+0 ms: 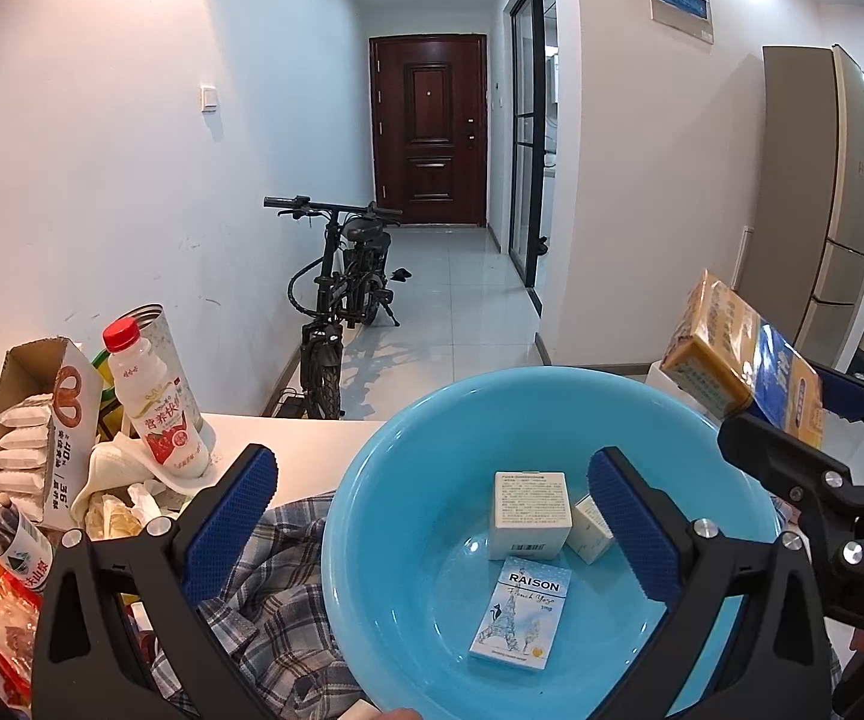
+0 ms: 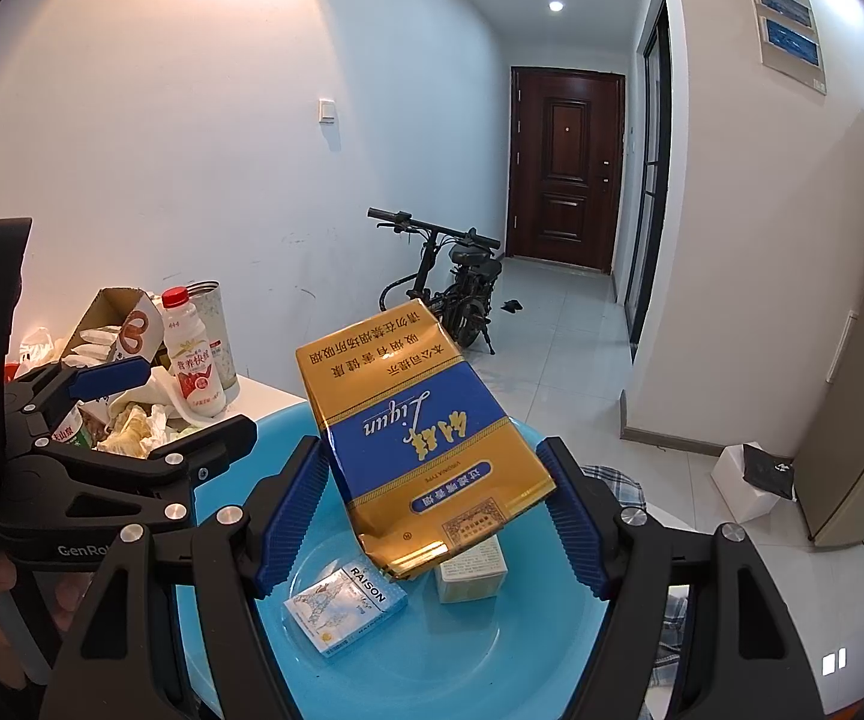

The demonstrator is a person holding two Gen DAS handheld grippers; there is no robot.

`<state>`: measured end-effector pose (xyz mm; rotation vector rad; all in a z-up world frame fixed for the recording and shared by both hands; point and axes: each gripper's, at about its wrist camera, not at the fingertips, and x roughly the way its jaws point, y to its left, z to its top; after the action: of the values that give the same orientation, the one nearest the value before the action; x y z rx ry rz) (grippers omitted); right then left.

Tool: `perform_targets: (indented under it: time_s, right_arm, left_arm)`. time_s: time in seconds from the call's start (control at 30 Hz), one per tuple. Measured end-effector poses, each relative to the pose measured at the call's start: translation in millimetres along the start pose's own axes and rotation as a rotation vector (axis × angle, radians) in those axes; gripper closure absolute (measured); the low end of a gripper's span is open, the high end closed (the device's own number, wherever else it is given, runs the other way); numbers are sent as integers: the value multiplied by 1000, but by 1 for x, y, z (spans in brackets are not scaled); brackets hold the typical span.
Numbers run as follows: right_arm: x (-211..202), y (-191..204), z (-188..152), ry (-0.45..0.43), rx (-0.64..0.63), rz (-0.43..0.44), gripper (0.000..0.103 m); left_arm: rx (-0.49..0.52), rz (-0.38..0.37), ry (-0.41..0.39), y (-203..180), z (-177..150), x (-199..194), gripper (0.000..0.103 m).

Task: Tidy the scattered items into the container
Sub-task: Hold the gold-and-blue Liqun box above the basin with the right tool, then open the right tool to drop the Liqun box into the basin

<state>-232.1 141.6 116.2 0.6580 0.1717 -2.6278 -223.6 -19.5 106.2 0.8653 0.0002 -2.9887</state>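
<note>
A light blue basin (image 1: 372, 480) (image 2: 492, 660) holds a blue-white RAISON pack (image 1: 519, 618) (image 2: 345, 606), a white box (image 1: 529, 513) (image 2: 471, 570) and a smaller white box (image 1: 588, 531). My right gripper (image 2: 435, 510) is shut on a gold-and-blue Liqun carton (image 2: 420, 438) (image 1: 744, 360), holding it tilted above the basin. My left gripper (image 1: 432, 528) is open and empty, over the basin's near left rim; it also shows in the right wrist view (image 2: 150, 408).
At the left of the white table (image 1: 306, 444) stand a red-capped milk drink bottle (image 1: 153, 402) (image 2: 195, 360), an open snack carton (image 1: 42, 420), a tin can (image 1: 162, 324), crumpled wrappers (image 2: 132, 426) and a small bottle (image 1: 18, 546). A plaid cloth (image 1: 276, 588) lies under the basin. A bicycle (image 1: 342, 300) stands beyond.
</note>
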Motion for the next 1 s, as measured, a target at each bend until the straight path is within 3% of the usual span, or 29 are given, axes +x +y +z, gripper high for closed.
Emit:
perform_targets:
  time_s: [0.87,0.93,1.0]
  right_arm:
    - [4,4,-5,10,-7,-6,29]
    - [3,6,-5,7,-7,-7,26]
    - [1,6,-4,2,-7,-22,7]
  left_arm:
    - [-4,4,5,4,-1,2,0]
    - [-5,5,7,4,-1,2,0]
    - [-5,6,10,5,-1,3,0]
